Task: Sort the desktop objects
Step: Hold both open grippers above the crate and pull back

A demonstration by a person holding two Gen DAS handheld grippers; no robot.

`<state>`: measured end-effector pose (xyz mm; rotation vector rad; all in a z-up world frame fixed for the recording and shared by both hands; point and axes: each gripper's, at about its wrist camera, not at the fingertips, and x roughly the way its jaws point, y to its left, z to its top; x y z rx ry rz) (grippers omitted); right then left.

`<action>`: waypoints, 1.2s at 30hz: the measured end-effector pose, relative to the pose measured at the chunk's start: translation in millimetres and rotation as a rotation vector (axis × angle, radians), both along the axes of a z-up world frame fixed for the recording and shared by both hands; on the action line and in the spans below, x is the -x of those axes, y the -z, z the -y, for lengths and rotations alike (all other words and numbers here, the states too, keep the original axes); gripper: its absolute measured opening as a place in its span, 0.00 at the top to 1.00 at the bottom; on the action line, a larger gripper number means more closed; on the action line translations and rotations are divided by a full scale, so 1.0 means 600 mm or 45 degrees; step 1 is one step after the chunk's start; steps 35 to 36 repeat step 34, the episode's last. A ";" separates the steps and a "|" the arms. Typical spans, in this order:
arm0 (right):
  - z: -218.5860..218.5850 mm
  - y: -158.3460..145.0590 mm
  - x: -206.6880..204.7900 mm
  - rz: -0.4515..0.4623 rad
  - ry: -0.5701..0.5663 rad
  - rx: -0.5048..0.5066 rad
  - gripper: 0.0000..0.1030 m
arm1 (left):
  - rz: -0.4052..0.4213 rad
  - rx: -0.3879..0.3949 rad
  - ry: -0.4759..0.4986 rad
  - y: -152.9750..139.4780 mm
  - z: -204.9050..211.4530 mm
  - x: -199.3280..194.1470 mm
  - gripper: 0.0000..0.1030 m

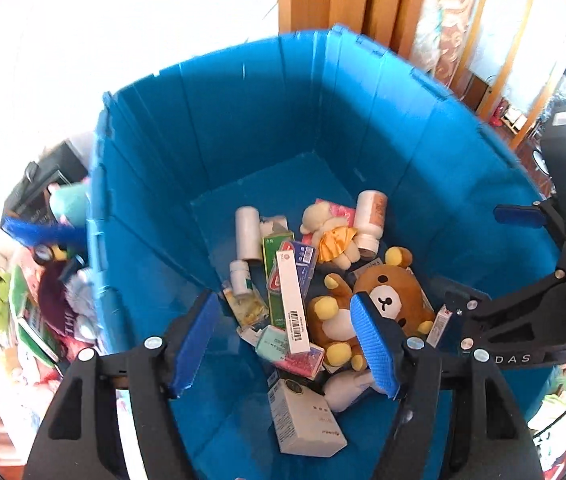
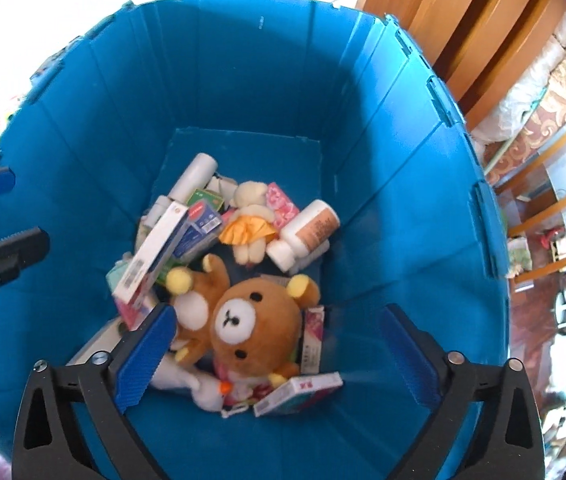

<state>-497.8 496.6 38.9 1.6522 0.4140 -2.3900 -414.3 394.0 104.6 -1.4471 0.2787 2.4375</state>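
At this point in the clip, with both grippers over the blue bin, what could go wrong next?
1. The left gripper and right gripper, both open and empty, hang close together above the blue bin; they could knock together.
2. The brown bear lies on boxes and a white plush toy, so reaching lower might snag it.
3. More items remain outside the bin on the left; sorting looks unfinished.

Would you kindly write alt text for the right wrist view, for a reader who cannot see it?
An open right gripper with blue ribbed pads points down into a deep blue plastic bin, holding nothing. On the bin floor a brown plush bear lies among cardboard boxes, a white bottle with an orange label and a small cream plush doll in a yellow skirt.
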 end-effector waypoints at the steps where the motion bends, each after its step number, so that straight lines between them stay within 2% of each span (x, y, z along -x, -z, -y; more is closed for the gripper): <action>1: 0.000 -0.007 -0.011 0.001 -0.001 0.008 0.01 | -0.036 -0.004 0.004 -0.010 0.004 -0.014 0.34; 4: 0.004 -0.021 -0.041 0.004 -0.005 0.017 0.01 | -0.092 -0.051 0.017 -0.028 0.015 -0.044 0.34; 7: 0.013 -0.034 -0.074 -0.004 -0.015 -0.002 0.01 | -0.090 -0.134 0.012 -0.049 0.028 -0.071 0.34; 10: 0.018 -0.047 -0.103 0.001 -0.026 0.006 0.01 | -0.106 -0.169 0.046 -0.063 0.034 -0.098 0.34; 14: 0.025 -0.065 -0.135 -0.034 -0.040 -0.001 0.01 | -0.170 -0.155 0.076 -0.073 0.029 -0.130 0.34; 21: 0.022 -0.071 -0.157 -0.080 -0.010 0.007 0.01 | -0.197 -0.134 0.090 -0.076 0.026 -0.159 0.34; 36: 0.021 -0.074 -0.160 -0.090 -0.012 0.004 0.01 | -0.219 -0.117 0.078 -0.079 0.032 -0.170 0.34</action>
